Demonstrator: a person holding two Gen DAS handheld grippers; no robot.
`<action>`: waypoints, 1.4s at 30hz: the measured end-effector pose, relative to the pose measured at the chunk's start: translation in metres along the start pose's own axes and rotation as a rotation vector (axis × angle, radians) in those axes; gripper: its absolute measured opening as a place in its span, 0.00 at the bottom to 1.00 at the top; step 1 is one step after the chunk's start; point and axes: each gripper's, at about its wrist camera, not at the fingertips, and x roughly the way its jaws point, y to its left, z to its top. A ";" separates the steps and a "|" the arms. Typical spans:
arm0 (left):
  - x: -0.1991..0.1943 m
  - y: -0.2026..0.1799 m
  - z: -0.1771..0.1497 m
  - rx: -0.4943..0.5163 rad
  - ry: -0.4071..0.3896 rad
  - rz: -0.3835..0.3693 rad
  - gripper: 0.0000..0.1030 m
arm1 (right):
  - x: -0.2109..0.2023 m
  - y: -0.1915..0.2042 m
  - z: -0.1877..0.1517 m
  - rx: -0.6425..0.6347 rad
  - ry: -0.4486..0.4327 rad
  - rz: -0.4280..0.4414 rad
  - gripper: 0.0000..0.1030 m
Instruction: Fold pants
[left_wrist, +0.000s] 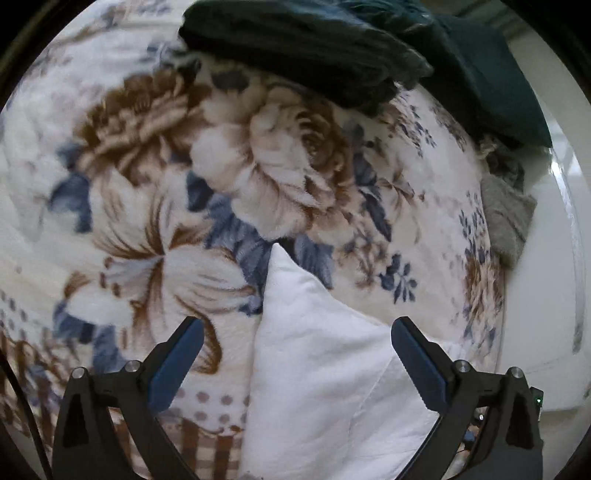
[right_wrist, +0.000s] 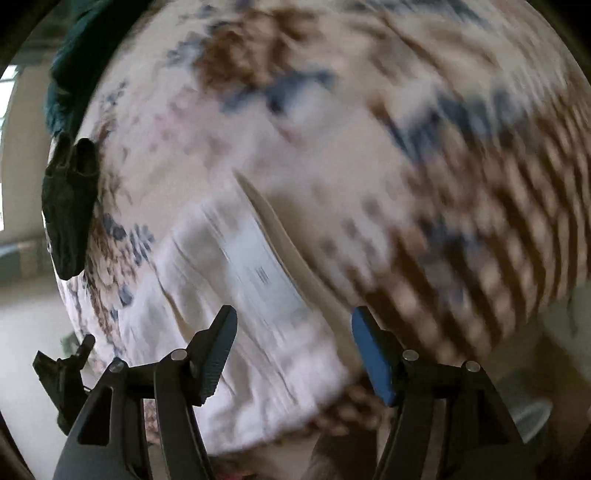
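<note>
I saw the white pants (left_wrist: 325, 373) lying folded on the floral blanket (left_wrist: 229, 177) — left gripper (left_wrist: 295, 347) fingers spread wide above them; right gripper (right_wrist: 293, 332) fingers apart, gripping nothing.

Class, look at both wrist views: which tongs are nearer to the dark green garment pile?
Left. The left tongs face the dark green pile across the floral blanket; the right tongs see only its edge far off.

Pants on my blanket

The pants (left_wrist: 325, 369) lie on the blanket (left_wrist: 147, 184) below my left gripper (left_wrist: 295, 354); piled clothes (left_wrist: 303, 55) sit at its far edge.
</note>
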 end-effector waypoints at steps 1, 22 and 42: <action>0.001 -0.002 -0.003 0.019 0.003 0.023 1.00 | 0.011 -0.005 -0.007 0.015 0.033 -0.005 0.65; 0.074 -0.003 0.027 -0.008 0.209 -0.017 1.00 | 0.056 0.016 -0.035 0.045 0.036 0.000 0.63; 0.053 0.044 0.023 -0.205 0.147 -0.185 0.77 | 0.060 -0.001 -0.041 0.023 0.056 0.149 0.74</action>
